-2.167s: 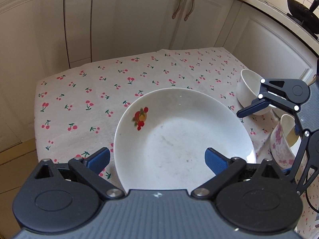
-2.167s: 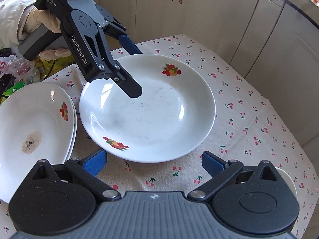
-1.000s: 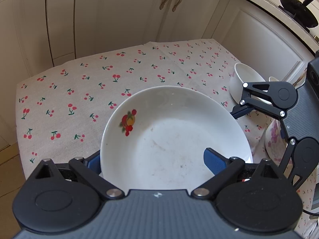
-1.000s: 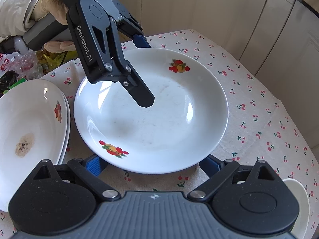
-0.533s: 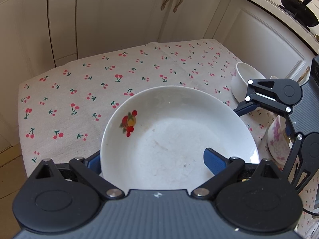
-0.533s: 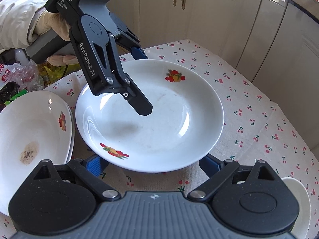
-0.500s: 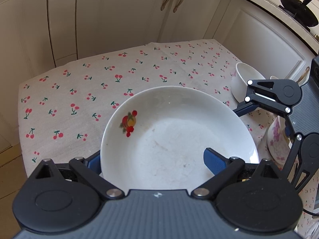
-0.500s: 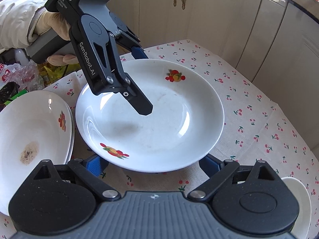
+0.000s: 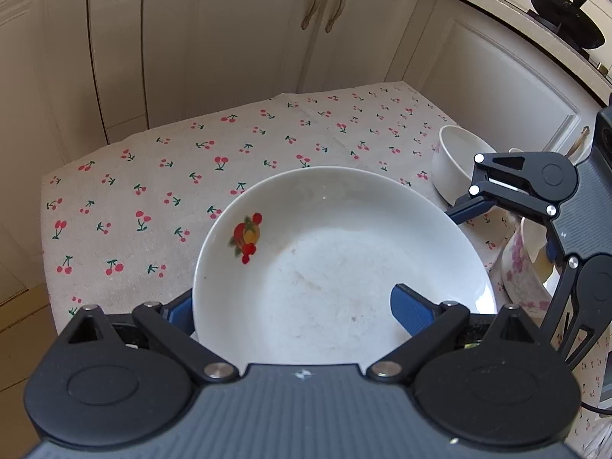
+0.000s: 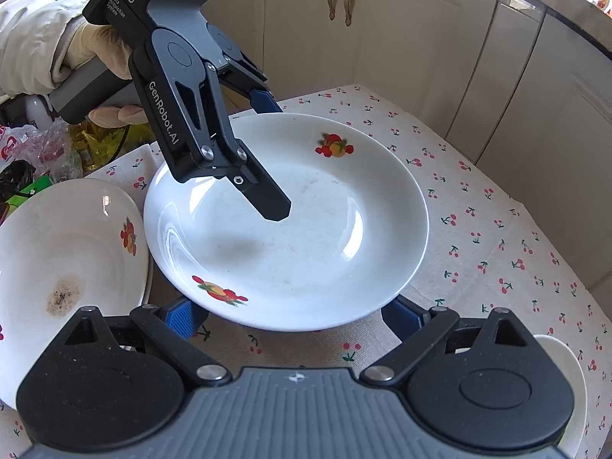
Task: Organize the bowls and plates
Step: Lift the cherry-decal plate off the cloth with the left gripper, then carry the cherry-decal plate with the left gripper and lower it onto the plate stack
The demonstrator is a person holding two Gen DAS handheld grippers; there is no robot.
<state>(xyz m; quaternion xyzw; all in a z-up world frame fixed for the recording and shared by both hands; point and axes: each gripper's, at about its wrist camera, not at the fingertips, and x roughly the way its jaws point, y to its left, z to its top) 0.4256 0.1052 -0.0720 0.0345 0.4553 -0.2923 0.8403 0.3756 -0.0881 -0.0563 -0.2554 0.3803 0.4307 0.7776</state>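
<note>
A big white plate (image 10: 290, 214) with fruit pictures is seen in the middle of the tabletop (image 9: 153, 191), on the cherry cloth. The left gripper (image 9: 294, 310) is set across the plate's rim with its fingers (image 10: 267, 199) wide apart. One finger is held over the inside of the plate and a shadow is cast under it, so no touch is made there. The other finger is placed past the rim. Nothing is squeezed by it.

The right gripper (image 10: 292, 317) is spread wide too, and its finger ends are hidden under the near rim. It cannot be told if the plate is lifted or is lying on the cloth.

The plate is smooth and shiny, so it could be let slip if only a thin bit of rim is pinched. It could be tipped and dropped. A stack of plates (image 10: 69, 252) is just beside it and could be bumped. A white bowl (image 9: 455, 160) is near the other side and could be knocked as well
</note>
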